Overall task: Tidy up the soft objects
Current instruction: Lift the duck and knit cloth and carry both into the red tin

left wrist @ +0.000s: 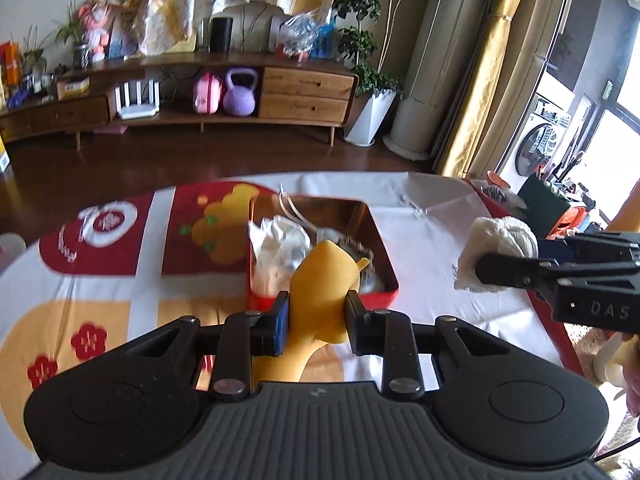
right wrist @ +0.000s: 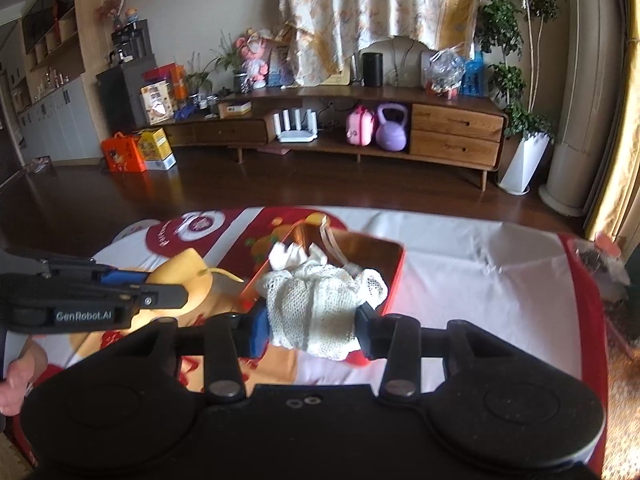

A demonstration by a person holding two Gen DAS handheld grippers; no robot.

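My left gripper (left wrist: 317, 316) is shut on a soft yellow toy (left wrist: 320, 280) and holds it above the table, just in front of a red tin box (left wrist: 380, 240). My right gripper (right wrist: 310, 324) is shut on a white knitted mesh cloth (right wrist: 312, 304), held near the box's front edge (right wrist: 394, 280). In the left wrist view the right gripper (left wrist: 480, 268) with the white cloth (left wrist: 496, 248) is to the right of the box. In the right wrist view the left gripper (right wrist: 180, 290) and yellow toy (right wrist: 188, 276) are to the left. The box holds white soft items (left wrist: 276, 248).
The table carries a red, white and yellow patterned cloth (left wrist: 112, 240). A dark bowl-like object (right wrist: 600, 260) sits at the table's right edge. Beyond the table are a dark wood floor and a long wooden cabinet (right wrist: 400, 128).
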